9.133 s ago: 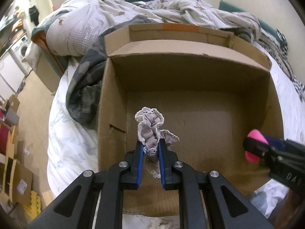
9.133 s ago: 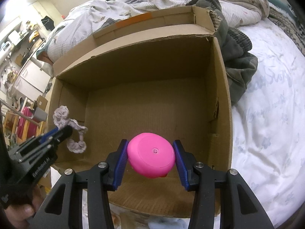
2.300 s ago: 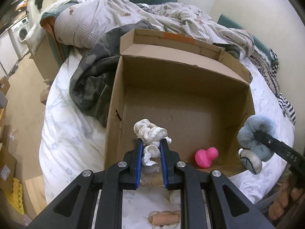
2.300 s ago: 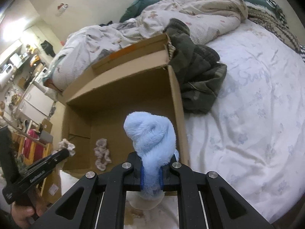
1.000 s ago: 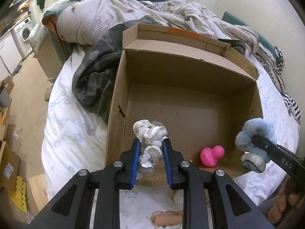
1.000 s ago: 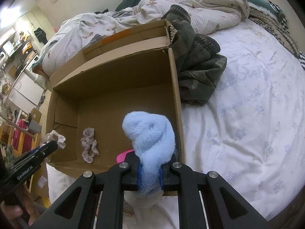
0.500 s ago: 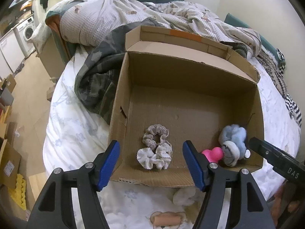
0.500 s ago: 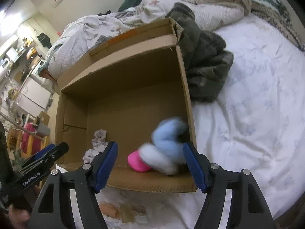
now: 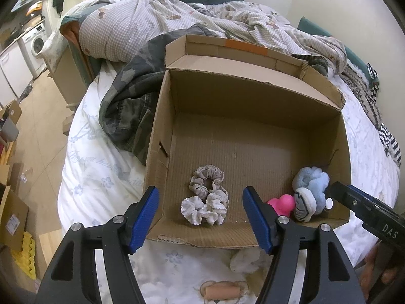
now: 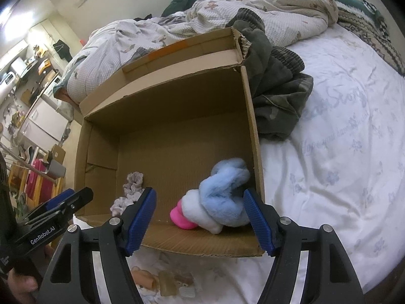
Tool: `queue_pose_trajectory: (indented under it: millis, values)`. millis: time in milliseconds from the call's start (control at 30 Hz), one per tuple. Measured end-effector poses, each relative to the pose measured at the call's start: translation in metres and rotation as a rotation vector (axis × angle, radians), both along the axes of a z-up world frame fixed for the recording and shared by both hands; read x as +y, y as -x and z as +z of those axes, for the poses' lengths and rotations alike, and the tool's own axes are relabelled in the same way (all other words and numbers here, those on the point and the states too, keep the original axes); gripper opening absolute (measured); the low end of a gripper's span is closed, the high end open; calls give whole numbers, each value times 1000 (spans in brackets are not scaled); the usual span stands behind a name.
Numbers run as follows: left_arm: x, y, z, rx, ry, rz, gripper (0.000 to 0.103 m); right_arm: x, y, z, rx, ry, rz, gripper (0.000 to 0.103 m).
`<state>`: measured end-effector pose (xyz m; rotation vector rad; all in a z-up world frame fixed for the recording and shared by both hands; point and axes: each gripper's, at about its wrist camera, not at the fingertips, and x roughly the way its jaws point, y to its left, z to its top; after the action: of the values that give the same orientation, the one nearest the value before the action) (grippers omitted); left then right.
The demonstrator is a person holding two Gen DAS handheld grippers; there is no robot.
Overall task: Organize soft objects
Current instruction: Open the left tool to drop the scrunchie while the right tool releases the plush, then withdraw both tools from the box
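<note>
An open cardboard box [image 9: 162, 116] sits on a white bed sheet [image 9: 101, 167] and fills the middle of both views, its flaps turned up at the far edge. In the left wrist view the left gripper [image 9: 201, 215] stands at the bottom centre with its blue pads spread wide and nothing between them; the jaws have just been opening. Beyond the gap, on the box floor near the front wall, lie a beige lace-edged scrunchie [image 9: 206, 179] and a white scrunchie [image 9: 203, 209], the white one lower in the frame and touching the beige one. In the lower right of the box a pink rubbery toy [image 9: 282, 202] rests against a fluffy blue and white plush [image 9: 310, 190], which lies in the front right corner. The right gripper [image 10: 200, 215] shows at the bottom centre of the right wrist view, pads likewise wide apart and gripping nothing, its jaws also having just been opening; the plush [image 10: 222, 192] lies on the box floor past them, close to the right wall. A camouflage garment [image 9: 126, 106] is heaped against the box's left side in the left view, and a rumpled checked quilt [image 9: 141, 22] fills the upper frame.
</note>
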<state>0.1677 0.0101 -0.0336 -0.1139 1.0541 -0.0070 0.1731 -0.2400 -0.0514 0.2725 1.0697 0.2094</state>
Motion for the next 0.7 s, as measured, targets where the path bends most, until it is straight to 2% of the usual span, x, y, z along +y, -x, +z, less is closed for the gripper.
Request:
queue_pose_trajectory:
  millis: [700]
  values:
    - [11,14,10,-27,-12,30,66,-4,5,6,-13,-22,-8,75]
